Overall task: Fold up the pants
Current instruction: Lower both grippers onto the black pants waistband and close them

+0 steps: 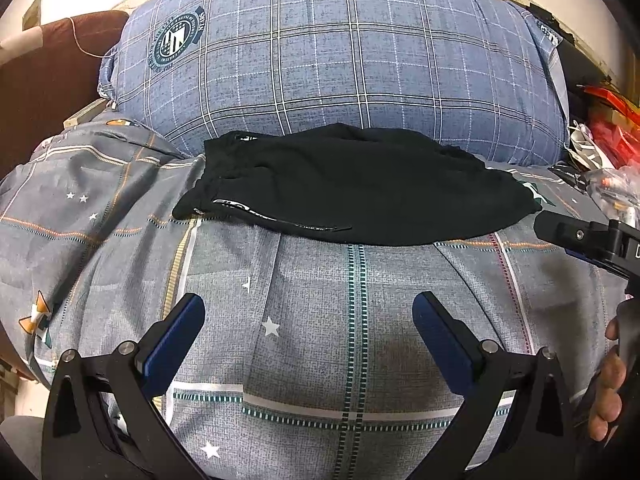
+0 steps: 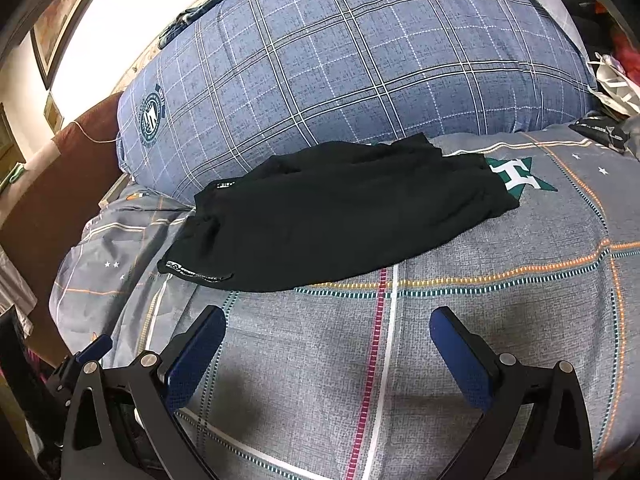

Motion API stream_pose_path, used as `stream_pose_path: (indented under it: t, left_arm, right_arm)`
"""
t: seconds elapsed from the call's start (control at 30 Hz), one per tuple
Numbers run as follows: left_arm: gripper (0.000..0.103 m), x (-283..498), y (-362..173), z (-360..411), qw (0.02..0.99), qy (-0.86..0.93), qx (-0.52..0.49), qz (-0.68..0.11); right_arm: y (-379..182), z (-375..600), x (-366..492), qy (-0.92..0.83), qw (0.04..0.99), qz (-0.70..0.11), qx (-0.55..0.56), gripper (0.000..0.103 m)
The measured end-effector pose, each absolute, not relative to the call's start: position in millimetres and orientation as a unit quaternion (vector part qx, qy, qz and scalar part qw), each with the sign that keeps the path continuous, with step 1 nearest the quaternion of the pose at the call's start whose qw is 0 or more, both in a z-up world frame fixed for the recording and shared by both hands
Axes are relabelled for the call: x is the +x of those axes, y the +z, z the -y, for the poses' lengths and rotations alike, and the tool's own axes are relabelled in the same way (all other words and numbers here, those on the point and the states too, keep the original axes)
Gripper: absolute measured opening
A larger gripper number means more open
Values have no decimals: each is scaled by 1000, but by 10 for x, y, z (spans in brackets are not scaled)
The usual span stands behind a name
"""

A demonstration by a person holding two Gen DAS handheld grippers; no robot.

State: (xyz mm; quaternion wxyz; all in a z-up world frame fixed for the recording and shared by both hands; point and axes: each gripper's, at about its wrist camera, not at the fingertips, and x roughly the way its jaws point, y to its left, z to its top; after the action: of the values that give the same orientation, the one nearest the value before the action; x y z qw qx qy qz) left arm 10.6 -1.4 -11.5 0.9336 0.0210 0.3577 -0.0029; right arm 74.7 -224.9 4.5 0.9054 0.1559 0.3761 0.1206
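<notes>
On your far left, the brown headboard [image 1: 48, 80] is bordering the bed, and the grey patterned bedsheet [image 1: 320, 320] is stretching out under both tools. The black pants [image 1: 352, 188] are lying across the middle of that sheet, their far edge touching the big blue plaid pillow [image 1: 320, 52]. They are looking already doubled over: the end with the white-lettered trim is sitting to the left and the bundle is tapering to the right, where it is partly covering a green star print. I am judging that at least one fold is done and a further fold or a tidy-up is what is remaining, though the layers themselves are too dark to count.

Your left gripper [image 1: 308, 336] is hanging over bare sheet, short of the pants, its blue pads spread wide and gripping nothing. Further right, your right gripper [image 2: 328, 344] is doing the same: jaws wide apart, empty, touching no cloth. At the far right, clutter is crowding the bed's edge.
</notes>
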Motion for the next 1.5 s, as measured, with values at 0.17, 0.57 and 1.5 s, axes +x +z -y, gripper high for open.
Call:
stream_pose_path:
  t: [0.17,0.57,1.5]
  left_arm:
    - [103,202,-13,-14,931,-6,18,-366]
    - [103,1199,788,-22,942,-25,9,-335]
    - [103,1532,-230,-81,871,-50,-78,-482]
  right_arm:
    - [237,2293,811,117,907,-373,155,102]
    - [1215,2466,1671,119,935,-288,168,102]
    - [-91,3473,2411,52,859,-482,163,73]
